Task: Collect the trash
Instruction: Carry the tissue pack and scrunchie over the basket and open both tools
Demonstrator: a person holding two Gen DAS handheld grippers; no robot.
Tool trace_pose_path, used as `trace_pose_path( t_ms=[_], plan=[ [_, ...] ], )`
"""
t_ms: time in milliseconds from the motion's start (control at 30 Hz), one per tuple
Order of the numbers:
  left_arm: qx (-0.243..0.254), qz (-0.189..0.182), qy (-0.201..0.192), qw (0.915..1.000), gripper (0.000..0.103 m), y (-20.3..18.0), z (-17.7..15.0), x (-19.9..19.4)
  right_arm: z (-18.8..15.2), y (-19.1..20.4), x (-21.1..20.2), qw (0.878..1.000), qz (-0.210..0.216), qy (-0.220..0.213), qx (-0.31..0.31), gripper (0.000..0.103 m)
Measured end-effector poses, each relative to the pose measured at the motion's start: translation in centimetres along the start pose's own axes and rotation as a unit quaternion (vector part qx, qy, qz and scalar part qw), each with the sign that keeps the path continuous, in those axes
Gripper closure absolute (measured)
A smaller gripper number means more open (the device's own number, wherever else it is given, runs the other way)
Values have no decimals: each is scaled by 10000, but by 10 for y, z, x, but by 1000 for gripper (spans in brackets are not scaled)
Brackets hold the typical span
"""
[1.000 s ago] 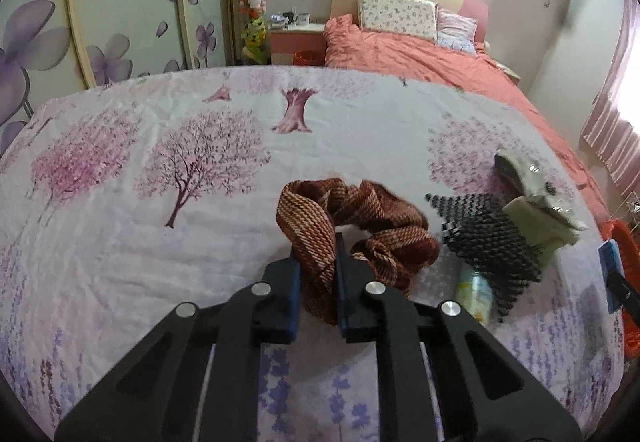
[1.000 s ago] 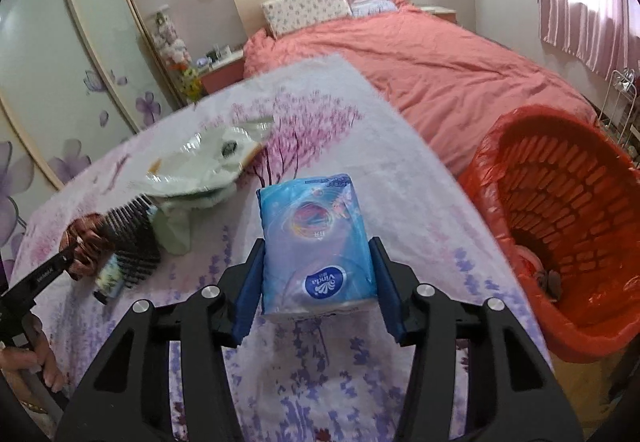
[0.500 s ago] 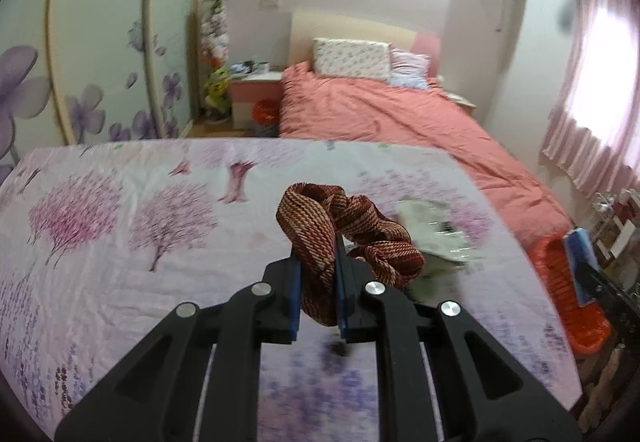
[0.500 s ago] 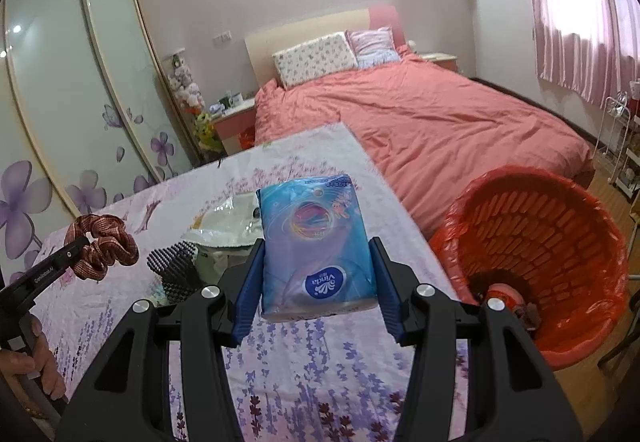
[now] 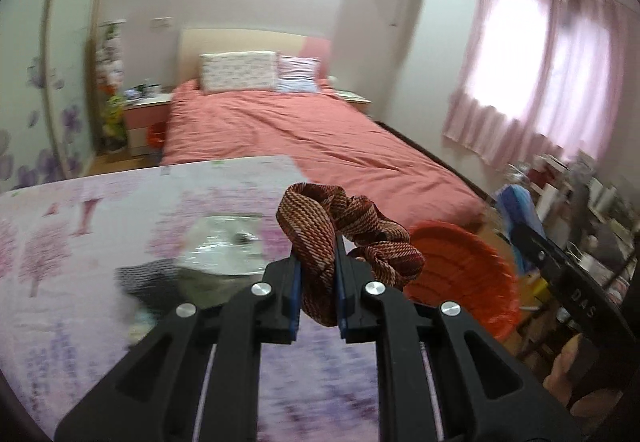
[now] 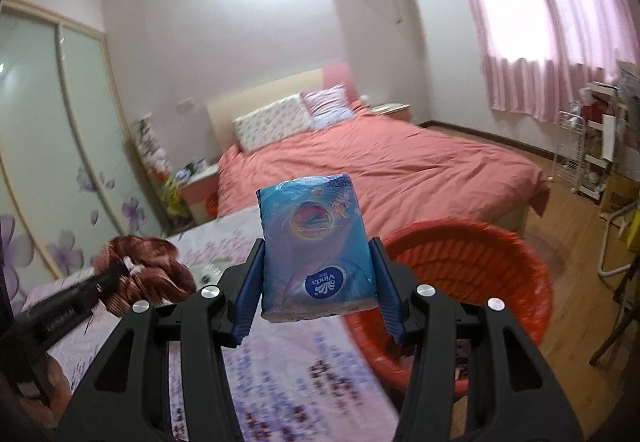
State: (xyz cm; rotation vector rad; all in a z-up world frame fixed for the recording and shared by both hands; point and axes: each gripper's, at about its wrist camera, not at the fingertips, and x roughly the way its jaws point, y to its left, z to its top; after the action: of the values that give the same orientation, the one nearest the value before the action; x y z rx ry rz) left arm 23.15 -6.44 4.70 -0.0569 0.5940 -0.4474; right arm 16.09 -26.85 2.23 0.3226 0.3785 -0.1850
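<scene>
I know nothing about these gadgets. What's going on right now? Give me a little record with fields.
Setting: bedroom, table with a floral cloth
Left gripper: shut on a brown scrunchie
Right gripper: shut on a blue tissue pack
Bin: orange basket beside the table, below the tissue pack's right side
Left on table: clear plastic wrapper, a dark blurred item
Background: bed with a salmon cover

Brown-striped scrunchie [image 5: 344, 238], blue tissue pack [image 6: 316, 242], orange-red basket [image 6: 472, 274], purple-flowered cloth [image 5: 120, 210].
</scene>
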Motion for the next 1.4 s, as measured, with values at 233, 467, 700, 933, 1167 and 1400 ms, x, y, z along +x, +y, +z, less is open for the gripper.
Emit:
trace_pose_path(
  t_ms=[233, 467, 700, 933, 1167, 1400],
  plan=[
    [317, -576, 221, 9976, 89, -66, 1, 41, 6, -46, 11, 9986, -292, -66, 432, 51],
    [670, -865, 526, 9926, 84, -117, -9, 92, 5, -84, 27, 9962, -439, -27, 755, 51],
    [816, -681, 709, 9918, 58, -127, -24, 123, -5, -117, 39, 9935, -444, 260, 1011, 41],
    [764, -326, 802, 9933, 50, -100, -32, 122, -15, -111, 35, 9930, -586, 377, 948, 41],
    [757, 265, 563, 9952, 36, -59, -39, 92, -10, -86, 33, 9961, -552, 420, 553, 41],
    [394, 748, 479, 9953, 33, 1, -45, 63, -17, -43, 39, 9975, -256, 635, 160, 41]
  ],
)
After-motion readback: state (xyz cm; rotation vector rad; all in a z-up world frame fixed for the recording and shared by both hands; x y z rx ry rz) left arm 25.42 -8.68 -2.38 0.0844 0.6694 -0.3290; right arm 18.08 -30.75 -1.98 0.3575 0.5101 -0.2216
